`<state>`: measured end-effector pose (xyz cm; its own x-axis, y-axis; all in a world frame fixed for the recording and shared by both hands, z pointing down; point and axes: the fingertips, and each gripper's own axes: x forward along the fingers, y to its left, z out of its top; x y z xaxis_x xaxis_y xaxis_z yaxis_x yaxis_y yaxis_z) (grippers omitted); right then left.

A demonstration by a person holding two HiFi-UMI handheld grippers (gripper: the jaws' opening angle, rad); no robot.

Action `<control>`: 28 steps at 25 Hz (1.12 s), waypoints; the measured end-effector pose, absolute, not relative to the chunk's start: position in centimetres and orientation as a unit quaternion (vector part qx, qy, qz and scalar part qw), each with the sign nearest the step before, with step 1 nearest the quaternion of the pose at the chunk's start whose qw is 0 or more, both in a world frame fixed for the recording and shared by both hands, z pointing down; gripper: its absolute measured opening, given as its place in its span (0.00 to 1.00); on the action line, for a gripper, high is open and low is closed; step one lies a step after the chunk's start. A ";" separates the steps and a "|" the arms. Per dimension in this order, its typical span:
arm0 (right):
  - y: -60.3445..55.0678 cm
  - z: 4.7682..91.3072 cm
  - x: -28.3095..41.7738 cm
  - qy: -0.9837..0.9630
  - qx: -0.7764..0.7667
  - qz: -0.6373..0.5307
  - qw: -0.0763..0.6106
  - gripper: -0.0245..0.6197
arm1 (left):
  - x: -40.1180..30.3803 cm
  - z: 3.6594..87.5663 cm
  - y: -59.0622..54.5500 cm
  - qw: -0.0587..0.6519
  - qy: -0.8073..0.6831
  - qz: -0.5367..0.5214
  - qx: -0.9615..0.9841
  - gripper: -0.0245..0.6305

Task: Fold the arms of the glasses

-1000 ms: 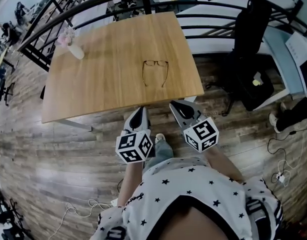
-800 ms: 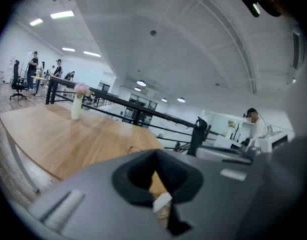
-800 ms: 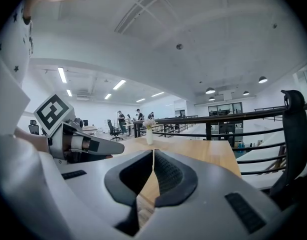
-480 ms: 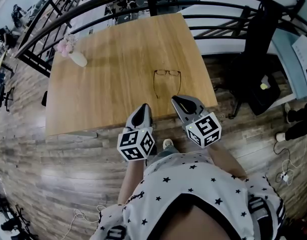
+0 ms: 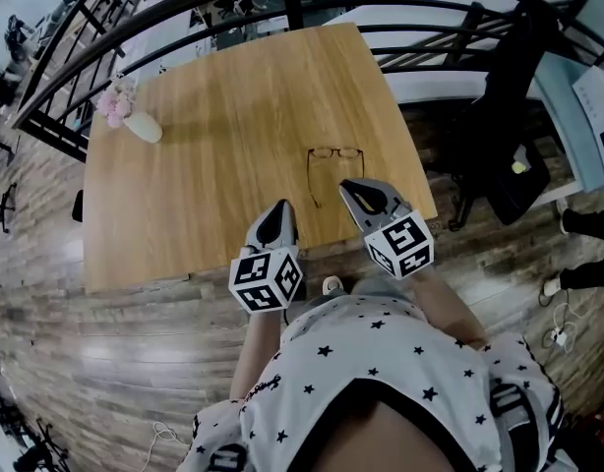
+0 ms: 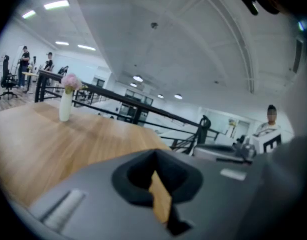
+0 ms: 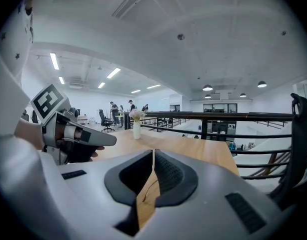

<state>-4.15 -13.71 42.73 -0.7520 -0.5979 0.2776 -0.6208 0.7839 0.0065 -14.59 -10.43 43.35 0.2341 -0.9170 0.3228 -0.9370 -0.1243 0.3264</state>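
While both pairs of jaws are pressed together on nothing, the left gripper and right gripper are held over the table's near edge; farther in, the glasses are laid open, arms toward that edge.
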 end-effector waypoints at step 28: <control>-25.7 55.7 -5.1 -0.894 0.227 -0.023 0.385 0.07 | -14.6 48.6 -18.3 0.290 -0.618 0.045 0.729 0.05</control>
